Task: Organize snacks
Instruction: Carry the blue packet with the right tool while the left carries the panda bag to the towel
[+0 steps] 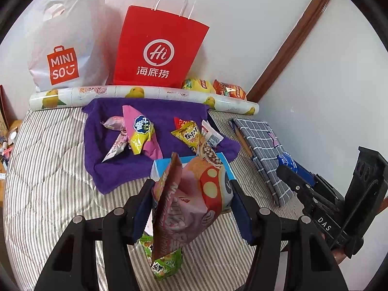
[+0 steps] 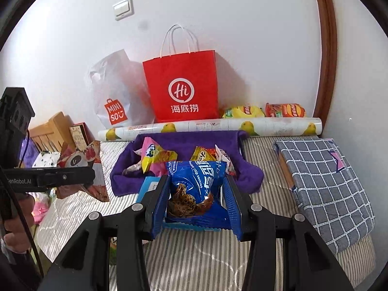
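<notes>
The left gripper (image 1: 191, 203) is clamped on a pink mushroom-print snack bag (image 1: 194, 194), its blue pads pressing both sides of the crumpled pack; a green packet (image 1: 165, 259) hangs or lies just below it, and I cannot tell whether it touches the bed. The right gripper (image 2: 196, 201) is closed on a blue cookie bag (image 2: 194, 184), held up between its pads above the striped bedcover (image 2: 194, 254). Ahead of both grippers lies a purple towel (image 1: 109, 150) with loose snacks on it: a pink-and-yellow pack (image 1: 140, 131) to the left, a yellow pack (image 1: 189, 133) to the right. A light-blue box (image 1: 160, 167) sits between the grippers and the towel. Beyond the towel lie a lemon-print roll (image 1: 145, 94), then a red paper bag (image 1: 157, 48) and a white plastic bag (image 1: 65, 48) against the wall, with two chip bags (image 2: 264, 111) right of the red bag. A folded checked cloth (image 2: 322, 181) lies to the right of the right gripper.
</notes>
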### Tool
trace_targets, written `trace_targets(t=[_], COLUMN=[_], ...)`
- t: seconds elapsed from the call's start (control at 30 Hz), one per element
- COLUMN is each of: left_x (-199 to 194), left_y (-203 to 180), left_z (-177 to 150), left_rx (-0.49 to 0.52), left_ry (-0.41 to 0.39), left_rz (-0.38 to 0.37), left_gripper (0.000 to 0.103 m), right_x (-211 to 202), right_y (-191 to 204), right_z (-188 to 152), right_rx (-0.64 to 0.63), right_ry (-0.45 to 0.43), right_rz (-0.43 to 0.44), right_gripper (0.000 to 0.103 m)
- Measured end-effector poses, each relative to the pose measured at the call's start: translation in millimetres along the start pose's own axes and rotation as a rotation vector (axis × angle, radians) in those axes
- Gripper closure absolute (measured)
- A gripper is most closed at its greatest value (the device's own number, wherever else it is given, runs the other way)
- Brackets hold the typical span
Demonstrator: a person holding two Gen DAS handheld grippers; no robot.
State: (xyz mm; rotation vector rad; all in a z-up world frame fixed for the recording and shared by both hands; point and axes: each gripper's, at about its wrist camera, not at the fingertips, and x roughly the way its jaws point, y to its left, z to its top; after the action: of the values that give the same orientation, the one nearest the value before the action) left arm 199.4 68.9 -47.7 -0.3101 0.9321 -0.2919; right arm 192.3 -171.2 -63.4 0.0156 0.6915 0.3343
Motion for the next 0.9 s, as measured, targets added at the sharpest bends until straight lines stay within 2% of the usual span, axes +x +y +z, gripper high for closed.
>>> trace_targets(t=[0.9], left_x=[26], left_y=[18], left_z=[43], left_rx=[-0.016], left_ry=[-0.011], left_rz=[0.027], left_gripper=[0.045], right_x=[46], right_y=[-5], right_z=[41], right_rx=[0.044], right_ry=[-0.020], right_rz=[0.051], right_gripper=[0.059])
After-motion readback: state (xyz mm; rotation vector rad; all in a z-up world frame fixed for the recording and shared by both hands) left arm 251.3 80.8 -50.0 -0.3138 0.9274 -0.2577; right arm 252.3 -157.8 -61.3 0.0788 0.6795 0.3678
